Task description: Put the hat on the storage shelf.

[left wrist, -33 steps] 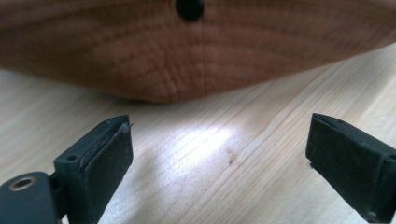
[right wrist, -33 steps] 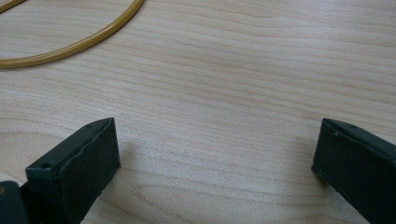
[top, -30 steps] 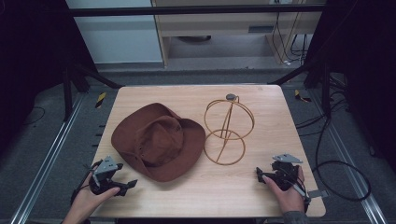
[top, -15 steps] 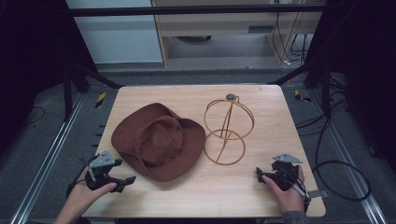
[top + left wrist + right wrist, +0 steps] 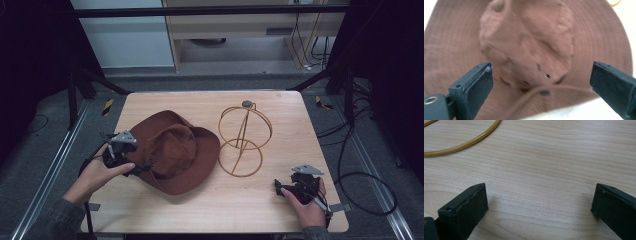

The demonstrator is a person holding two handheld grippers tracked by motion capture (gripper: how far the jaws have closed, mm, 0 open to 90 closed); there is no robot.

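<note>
Over the left half of the tabletop (image 5: 210, 200), my left hand-held gripper (image 5: 141, 169) hangs at the near-left brim of the brown hat (image 5: 175, 152), its jaws having just been opening and now spread wide with nothing between them; in the left gripper view the hat's dented crown (image 5: 529, 42) and its eyelets lie straight ahead. The hat sits flat just left of the gold wire hat stand (image 5: 243, 140) (brim edge close to the stand's base ring, touching or not I cannot tell). My right hand-held gripper (image 5: 278, 186) rests released on bare wood near the right front corner, the stand's base ring (image 5: 461, 143) in its view. I judge this the reach for the hat. Next comes lowering over the brim or crown and closing on the soft cloth before lifting it toward the stand.
</note>
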